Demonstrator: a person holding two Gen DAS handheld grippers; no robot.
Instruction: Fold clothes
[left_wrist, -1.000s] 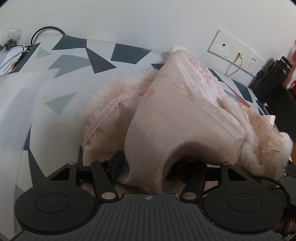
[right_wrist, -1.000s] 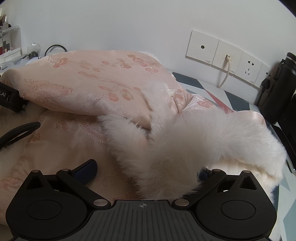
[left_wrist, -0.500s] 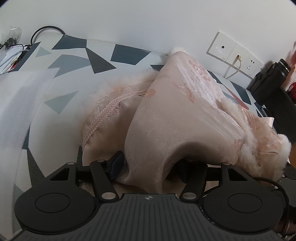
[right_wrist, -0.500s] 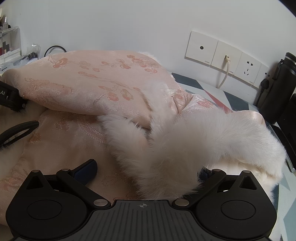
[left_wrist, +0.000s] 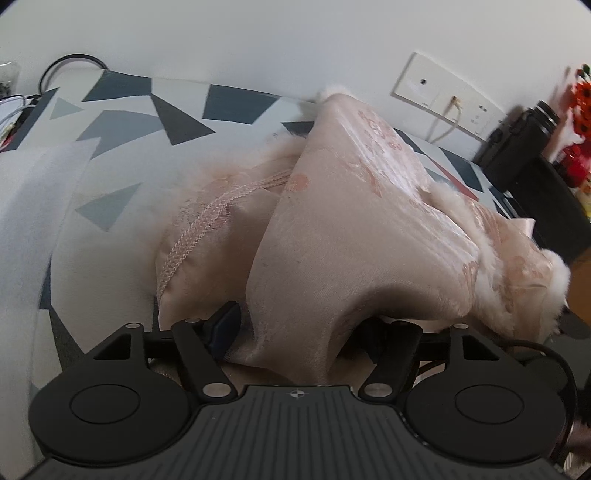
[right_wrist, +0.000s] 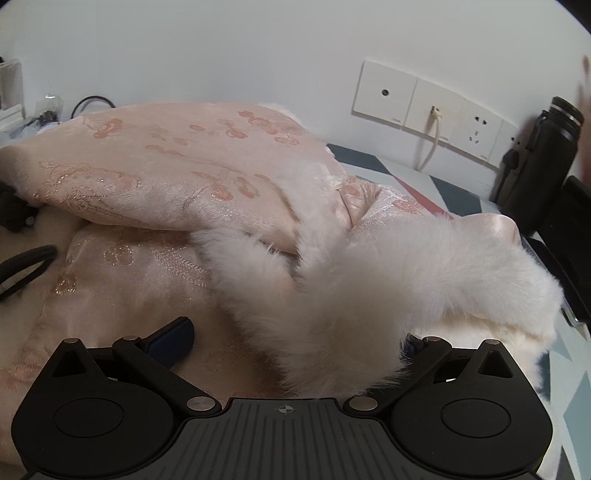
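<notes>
My left gripper (left_wrist: 295, 332) has a fold of the pink garment (left_wrist: 351, 229) draped between its fingers, and its jaws are opening; the blue pad of one finger (left_wrist: 225, 325) stands clear of the cloth at the left, while the other finger is buried under the fabric, so I cannot tell whether that side touches. The cloth rises from the jaws in a peaked ridge toward the wall. My right gripper (right_wrist: 295, 339) stands with its jaws wide apart: one blue-padded finger (right_wrist: 171, 339) rests on the satin at the left, and the other is almost lost under the white fur trim (right_wrist: 388, 295) that spills between them. I cannot tell whether the pads press on the fur.

The garment lies heaped on the table cover (left_wrist: 122, 162), white with grey and dark triangles. It is pale pink satin with embroidered blossoms and a braided edging (left_wrist: 199, 236). Behind it, on the wall, sits a row of socket plates (right_wrist: 432, 107) with a white cable (right_wrist: 430, 144) plugged in. A dark flask (right_wrist: 543, 158) stands at the right, near the sockets.
</notes>
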